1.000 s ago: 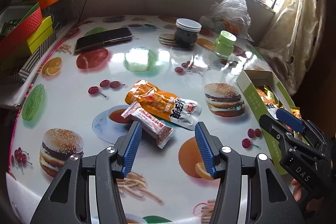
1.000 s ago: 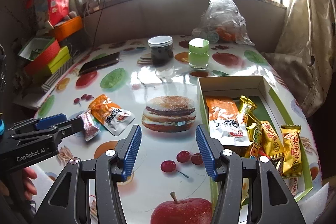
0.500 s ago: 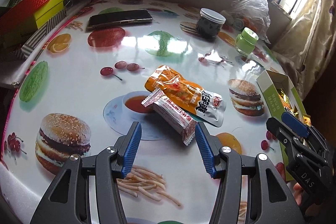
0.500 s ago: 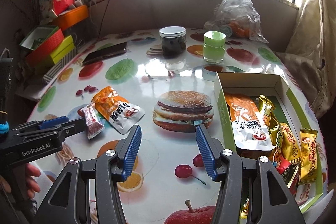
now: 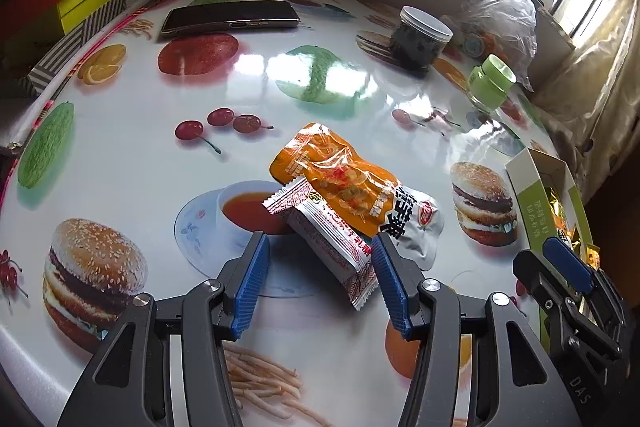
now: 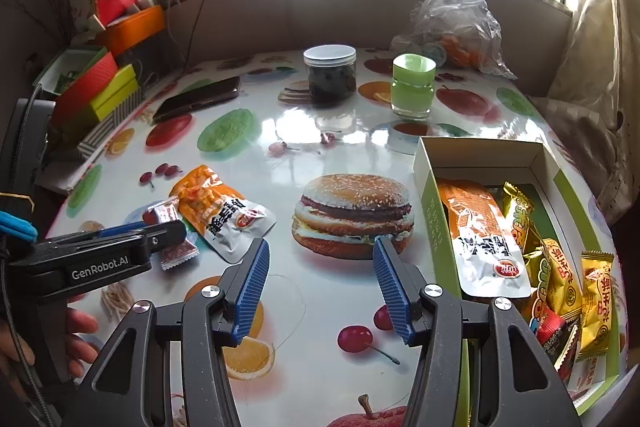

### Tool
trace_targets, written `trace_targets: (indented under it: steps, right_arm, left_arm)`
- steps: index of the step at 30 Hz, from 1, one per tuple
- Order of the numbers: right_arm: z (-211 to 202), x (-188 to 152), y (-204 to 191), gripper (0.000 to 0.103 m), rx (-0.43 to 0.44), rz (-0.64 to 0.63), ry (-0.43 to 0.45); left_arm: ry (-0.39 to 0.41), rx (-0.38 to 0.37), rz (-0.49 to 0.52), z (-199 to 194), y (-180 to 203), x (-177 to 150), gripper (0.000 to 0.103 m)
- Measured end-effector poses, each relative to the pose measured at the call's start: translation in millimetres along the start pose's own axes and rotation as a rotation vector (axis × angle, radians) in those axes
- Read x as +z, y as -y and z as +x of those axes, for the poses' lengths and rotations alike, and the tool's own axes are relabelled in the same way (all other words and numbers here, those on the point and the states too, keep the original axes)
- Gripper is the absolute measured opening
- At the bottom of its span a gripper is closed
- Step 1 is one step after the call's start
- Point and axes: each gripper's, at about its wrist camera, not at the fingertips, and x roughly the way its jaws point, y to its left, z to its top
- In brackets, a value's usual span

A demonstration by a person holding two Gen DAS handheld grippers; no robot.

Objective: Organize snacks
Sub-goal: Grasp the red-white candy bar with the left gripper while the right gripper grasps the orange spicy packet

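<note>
Glossy tablecloth: the table (image 5: 120,155) wears a shiny white plastic cover printed with burgers, cherries and fries, everything sits on it.
Snack box: green and white cardboard box (image 6: 480,157) on my right side, already stuffed with orange and gold packets.
Orange pouch: the big orange-and-white pouch (image 5: 352,183) lies flat mid-table, long axis running from far-left to near-right in my left cam, white end toward my right hand.
Red-white wrapper: the small red-and-white snack bar (image 5: 324,235) lies half on top of the pouch's near edge, same diagonal, one crimped end pointing right at me, the other up toward the printed sauce cup.
My left gripper (image 5: 320,283): jaws spread apart, near end of the bar sits between the blue pads, not squeezed as far as I can see.
My right gripper (image 6: 318,285): also spread wide, nothing in it, hanging over the printed burger beside the box.
</note>
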Motion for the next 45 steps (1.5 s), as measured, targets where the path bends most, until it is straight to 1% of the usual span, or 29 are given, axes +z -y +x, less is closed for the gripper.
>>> trace_targets:
  steps: [4,7,13,20,24,27,30,32,36,38,42,45]
  right_arm:
    - [3,2,-7,0.054,-0.003,-0.016,-0.007]
    - [6,6,-13,0.054,-0.004,-0.028,-0.011]
    - [9,13,-26,0.054,-0.004,-0.061,-0.012]
    - [33,17,-45,0.054,0.021,-0.109,-0.062]
    - [51,19,-58,0.054,0.051,-0.146,-0.092]
    - [63,21,-67,0.054,0.075,-0.181,-0.113]
    - [72,24,-71,0.054,0.063,-0.224,-0.131]
    - [76,26,-73,0.054,0.071,-0.246,-0.134]
    - [84,30,-78,0.059,0.111,-0.296,-0.153]
    - [86,31,-82,0.061,0.118,-0.332,-0.154]
    - [90,33,-87,0.063,0.149,-0.381,-0.161]
    - [95,37,-84,0.065,0.168,-0.375,-0.18]
  left_arm:
    - [-0.001,0.005,0.001,2,-1,3,0.054]
    - [-0.002,0.021,0.002,4,-4,6,0.054]
    - [-0.005,0.014,-0.025,-3,-21,3,0.054]
    - [-0.004,0.016,-0.057,-12,-47,0,0.054]
    - [0.005,0.036,-0.053,-14,-55,-1,0.054]
    - [-0.003,0.038,-0.032,-12,-54,1,0.054]
    - [-0.002,0.022,-0.001,-12,-53,3,0.054]
    - [-0.002,0.005,0.018,-11,-52,4,0.054]
    - [-0.003,0.003,0.063,-10,-49,5,0.054]
    - [-0.005,-0.006,0.086,-9,-48,5,0.054]
    - [0.002,0.015,0.148,-9,-43,6,0.054]
    - [0.018,0.027,0.178,-10,-42,9,0.055]
